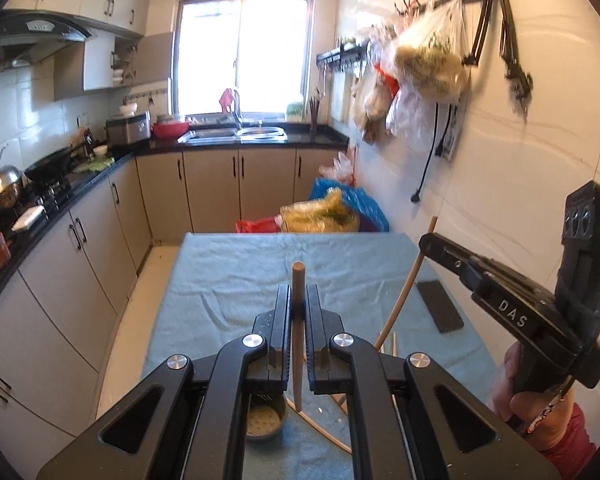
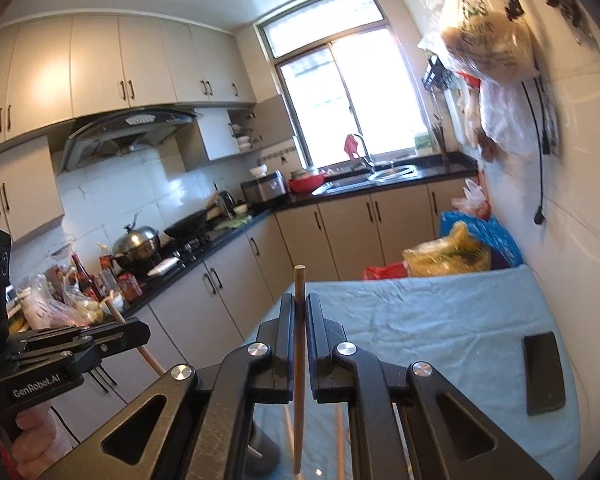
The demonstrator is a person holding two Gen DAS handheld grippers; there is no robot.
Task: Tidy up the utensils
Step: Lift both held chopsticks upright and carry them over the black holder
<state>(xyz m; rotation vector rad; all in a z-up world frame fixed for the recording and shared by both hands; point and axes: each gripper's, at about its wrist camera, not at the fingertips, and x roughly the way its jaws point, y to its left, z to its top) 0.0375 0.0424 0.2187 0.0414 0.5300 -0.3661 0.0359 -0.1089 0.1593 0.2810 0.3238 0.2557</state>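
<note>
My left tongs clamp one wooden chopstick upright above the blue-clothed desk, while my right tongs clamp a second chopstick the same way, with a dark phone lying flat near the wall.

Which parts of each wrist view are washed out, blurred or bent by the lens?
Left wrist view: the window is blown out white, the hanging bags are smeared, cabinet lines curve. Right wrist view: the window glares too, the hanging bag is blurred, dark corners frame the picture.
</note>
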